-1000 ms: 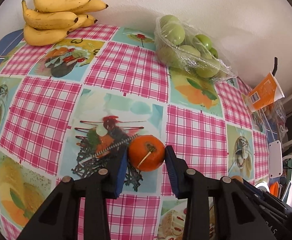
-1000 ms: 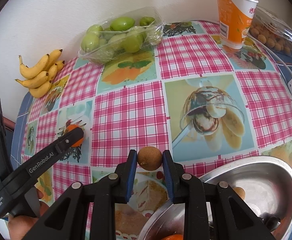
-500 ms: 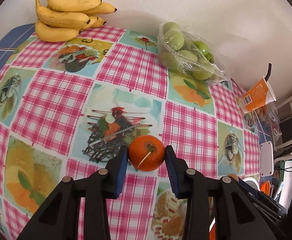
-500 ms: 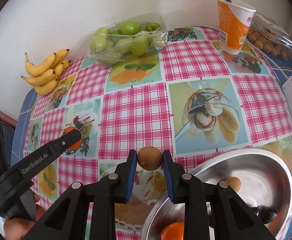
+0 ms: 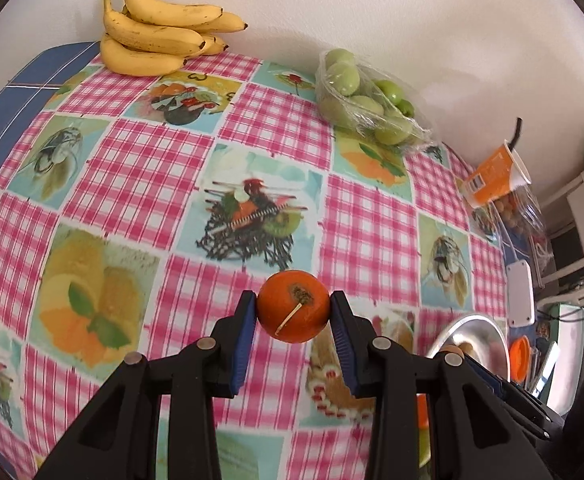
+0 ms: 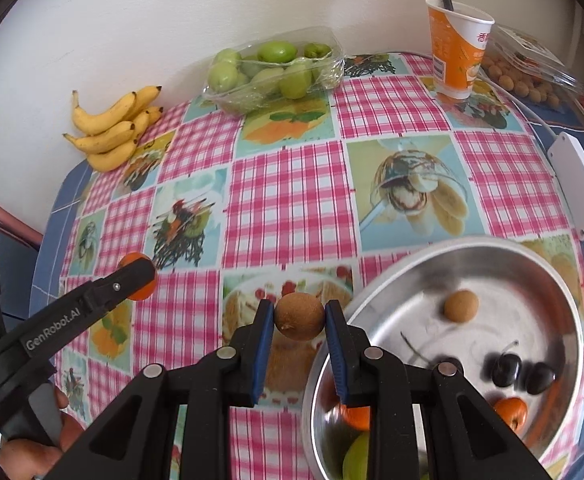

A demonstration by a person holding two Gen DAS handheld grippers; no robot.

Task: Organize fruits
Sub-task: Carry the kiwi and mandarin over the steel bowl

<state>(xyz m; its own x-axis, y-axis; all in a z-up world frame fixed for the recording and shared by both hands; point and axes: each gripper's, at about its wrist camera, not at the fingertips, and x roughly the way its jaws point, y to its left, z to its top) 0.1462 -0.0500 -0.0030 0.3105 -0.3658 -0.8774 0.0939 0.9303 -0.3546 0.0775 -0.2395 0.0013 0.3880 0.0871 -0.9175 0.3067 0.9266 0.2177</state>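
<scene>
I see the middle of the bench (image 6: 287, 200) bare and passable. Bananas (image 6: 111, 128) and the tray of green fruit (image 6: 271, 68) line the wall; the orange cup (image 6: 456, 52) and steel bowl (image 6: 572, 300) block the right side.

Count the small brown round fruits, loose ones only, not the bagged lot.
2. One brown fruit is clamped in the right gripper, beside the steel bowl's rim; the other brown fruit lies inside the bowl. More may be hidden behind the gripper.
</scene>
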